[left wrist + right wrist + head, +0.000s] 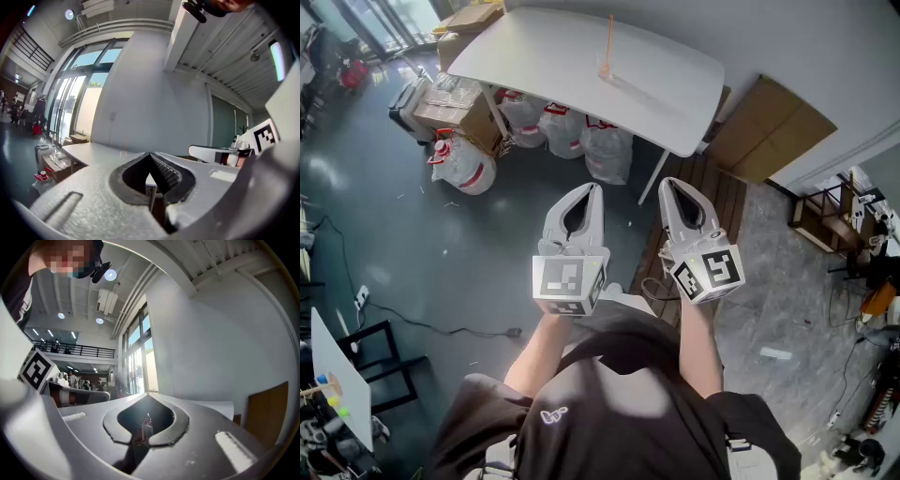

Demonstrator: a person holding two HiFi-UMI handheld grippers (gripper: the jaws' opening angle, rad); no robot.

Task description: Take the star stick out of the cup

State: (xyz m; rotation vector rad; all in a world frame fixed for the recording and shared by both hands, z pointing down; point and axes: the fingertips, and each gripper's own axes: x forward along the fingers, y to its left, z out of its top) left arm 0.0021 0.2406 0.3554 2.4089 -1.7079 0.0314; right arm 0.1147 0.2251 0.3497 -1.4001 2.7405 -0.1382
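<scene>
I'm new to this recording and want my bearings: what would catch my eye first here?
Two white grippers, left and right, are held side by side in front of the person, both shut and empty. Beyond them is a white table bearing a clear cup with an orange stick upright in it. Bags and boxes crowd the floor beneath it.

White table (534, 56) stands on grey floor (422, 253) near tall windows (79, 93).

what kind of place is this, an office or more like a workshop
Probably a workshop or lab in an industrial-style building: cardboard boxes and full bags piled under a white table, a bare grey floor, tall windows.
</scene>
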